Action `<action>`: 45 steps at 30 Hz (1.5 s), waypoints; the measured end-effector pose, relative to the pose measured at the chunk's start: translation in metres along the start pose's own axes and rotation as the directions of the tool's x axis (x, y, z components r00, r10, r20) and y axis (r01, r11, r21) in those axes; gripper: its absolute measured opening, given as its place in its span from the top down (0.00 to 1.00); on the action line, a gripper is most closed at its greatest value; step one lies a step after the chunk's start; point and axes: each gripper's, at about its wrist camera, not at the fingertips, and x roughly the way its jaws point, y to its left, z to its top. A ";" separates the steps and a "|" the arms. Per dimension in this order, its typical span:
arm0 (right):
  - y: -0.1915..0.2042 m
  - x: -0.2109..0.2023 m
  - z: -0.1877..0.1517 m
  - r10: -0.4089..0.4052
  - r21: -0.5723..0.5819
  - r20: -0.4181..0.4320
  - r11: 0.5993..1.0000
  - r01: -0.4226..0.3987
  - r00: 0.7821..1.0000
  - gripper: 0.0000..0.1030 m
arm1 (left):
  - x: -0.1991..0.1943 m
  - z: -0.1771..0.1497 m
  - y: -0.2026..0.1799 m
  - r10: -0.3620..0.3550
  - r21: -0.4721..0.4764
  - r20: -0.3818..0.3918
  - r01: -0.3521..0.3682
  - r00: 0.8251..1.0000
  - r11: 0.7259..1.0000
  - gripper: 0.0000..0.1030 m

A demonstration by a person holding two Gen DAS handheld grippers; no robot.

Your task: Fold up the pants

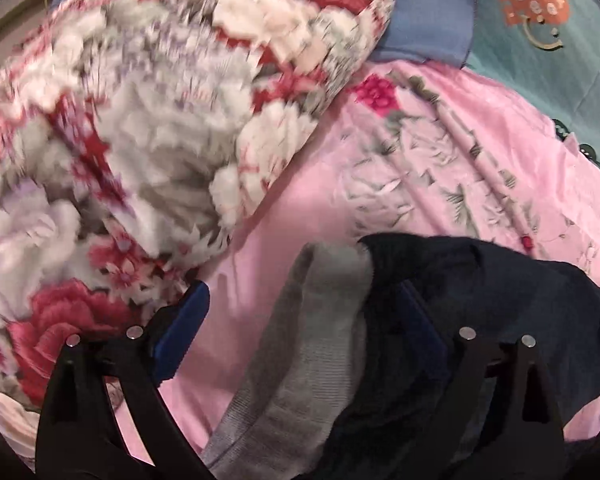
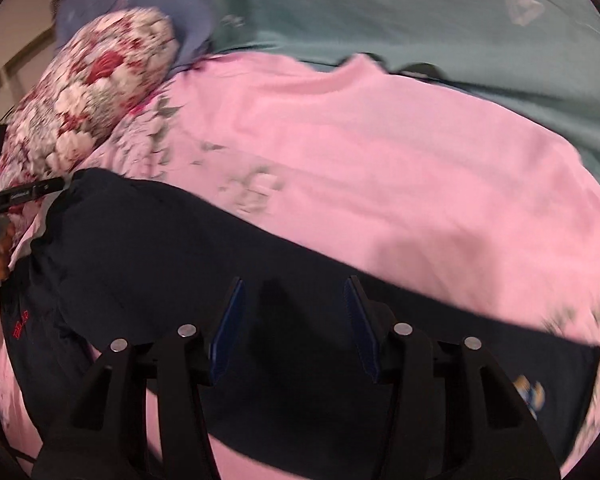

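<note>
Dark navy pants (image 2: pixel 148 248) lie across a pink sheet (image 2: pixel 380 168), stretching from left to lower right, with small red lettering near the left end. In the left wrist view the pants (image 1: pixel 480 300) are bunched, with a grey ribbed waistband (image 1: pixel 312 340) showing between the fingers. My left gripper (image 1: pixel 300 328) is open, its blue-padded fingers apart around the waistband. My right gripper (image 2: pixel 294 320) is open just above the middle of the pants. The left gripper's body shows at the left edge of the right wrist view (image 2: pixel 4 200).
A rolled floral blanket (image 1: pixel 140 120) lies on the left, close to my left gripper; it also shows in the right wrist view (image 2: pixel 92 92). A blue pillow (image 1: pixel 428 12) and a teal sheet (image 2: pixel 440 12) lie beyond the pink sheet.
</note>
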 end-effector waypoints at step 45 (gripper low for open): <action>0.123 -0.081 -0.163 0.085 -0.158 -0.102 0.982 -0.101 0.991 0.79 | -0.109 -0.117 0.079 -0.128 -0.044 -0.061 0.126 0.990 0.991 0.26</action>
